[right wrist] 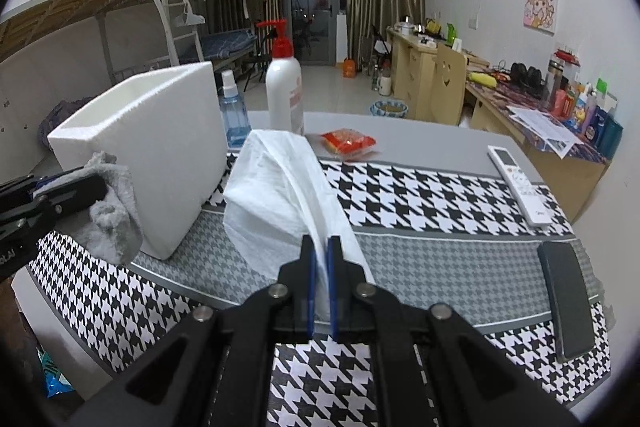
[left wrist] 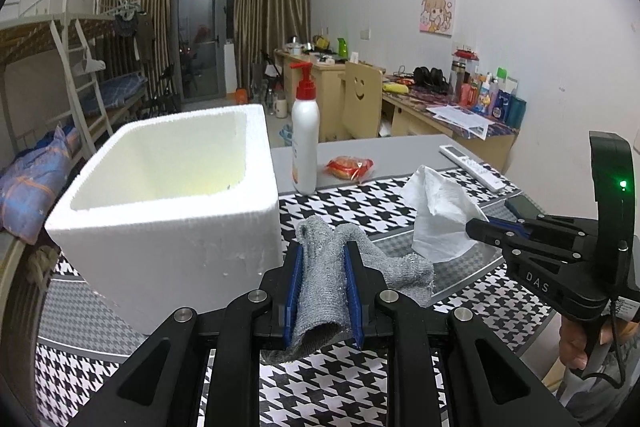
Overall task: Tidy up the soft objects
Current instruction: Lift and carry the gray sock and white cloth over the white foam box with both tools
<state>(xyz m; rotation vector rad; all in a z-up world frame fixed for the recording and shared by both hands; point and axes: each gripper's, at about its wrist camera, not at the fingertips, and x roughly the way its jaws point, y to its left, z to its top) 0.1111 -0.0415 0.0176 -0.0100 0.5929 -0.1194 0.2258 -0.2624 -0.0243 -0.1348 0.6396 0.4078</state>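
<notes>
the left gripper (left wrist: 322, 259) pinches a grey cloth (left wrist: 332, 279) beside the foam box (left wrist: 168, 203); the right gripper (right wrist: 320, 255) pinches a white tissue (right wrist: 280, 187) above the counter (right wrist: 440, 251).

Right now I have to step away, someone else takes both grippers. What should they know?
Left gripper: shut on the grey cloth, held beside the foam box.
Right gripper: shut on the white tissue, above the houndstooth mat.
Done: both soft items are picked up.
Left: nothing seems to be in the box yet; probably drop both in.
</notes>
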